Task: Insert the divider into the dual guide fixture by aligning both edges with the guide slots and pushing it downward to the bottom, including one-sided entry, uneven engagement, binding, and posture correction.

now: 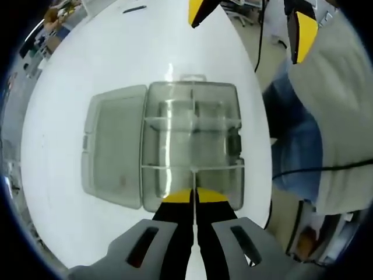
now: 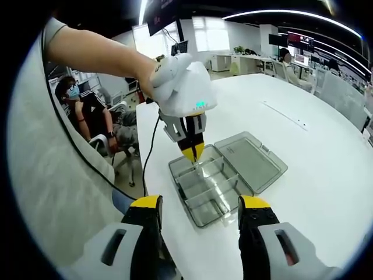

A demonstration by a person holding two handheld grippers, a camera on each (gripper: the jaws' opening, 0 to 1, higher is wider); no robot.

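L tongs (image 1: 190, 195) pinch divider (image 1: 192, 169) — R tongs (image 2: 200, 210) apart.

— What is around?
— A white tabletop (image 2: 326, 157), desks with monitors (image 2: 300, 58) beyond its far edge, long ceiling lights (image 2: 291, 16).
— And windows?
— Bright panels (image 2: 207, 34) at the back, maybe windows.

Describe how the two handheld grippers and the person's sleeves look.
The left gripper has black jaws with yellow tips, a grey body under a white cover with a small green light, and a black cable trailing off. The right gripper matches: yellow-tipped black jaws on grey mounts with dark slots. The person wears a light grey short sleeve and a white glove.
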